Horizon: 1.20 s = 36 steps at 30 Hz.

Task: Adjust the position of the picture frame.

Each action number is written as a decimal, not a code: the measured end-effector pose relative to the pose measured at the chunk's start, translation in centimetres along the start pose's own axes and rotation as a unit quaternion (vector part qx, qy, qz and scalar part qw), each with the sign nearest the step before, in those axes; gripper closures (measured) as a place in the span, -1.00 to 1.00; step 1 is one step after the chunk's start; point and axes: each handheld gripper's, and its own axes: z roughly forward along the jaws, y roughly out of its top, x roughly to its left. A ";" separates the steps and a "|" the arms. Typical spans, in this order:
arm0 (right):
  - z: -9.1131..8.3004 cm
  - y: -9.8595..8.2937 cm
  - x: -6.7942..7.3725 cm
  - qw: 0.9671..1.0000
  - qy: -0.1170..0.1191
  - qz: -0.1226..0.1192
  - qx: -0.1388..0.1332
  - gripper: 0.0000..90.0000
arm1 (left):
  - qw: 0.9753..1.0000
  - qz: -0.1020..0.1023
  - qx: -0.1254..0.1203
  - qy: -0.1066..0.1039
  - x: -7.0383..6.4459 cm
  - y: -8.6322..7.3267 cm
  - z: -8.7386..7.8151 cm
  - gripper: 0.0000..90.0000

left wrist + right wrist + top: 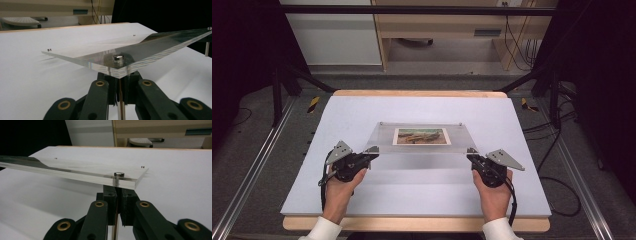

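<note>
Acrylic frame [421, 136] (picture inside) held off the table [362, 190], near corner posts pinched by left tool [371, 152], right tool [470, 152]

Bright, even overhead light whitens the table [362, 190]; surroundings fall dark, gripper views perhaps slightly soft.

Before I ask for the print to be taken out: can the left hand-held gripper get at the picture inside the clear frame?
Probably not: the left hand-held gripper is shut on the clear frame's corner post, and the picture lies under acrylic.
</note>
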 end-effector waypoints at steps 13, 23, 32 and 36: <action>0.7 -0.6 1.2 1.000 -0.002 -0.007 0.012 0.88 | 1.000 -0.008 0.013 0.009 1.3 -0.9 -0.1 0.84; 0.6 -1.1 1.3 1.000 -0.001 -0.005 0.017 0.88 | 1.000 -0.004 0.023 0.016 1.0 -1.3 -0.2 0.84; 0.5 -1.6 1.2 1.000 0.005 -0.005 0.026 0.88 | 0.999 0.001 0.040 0.019 0.8 -1.6 -0.3 0.85; 0.5 -1.9 1.1 1.000 0.007 -0.005 0.030 0.89 | 0.999 0.002 0.049 0.020 0.8 -1.8 -0.3 0.85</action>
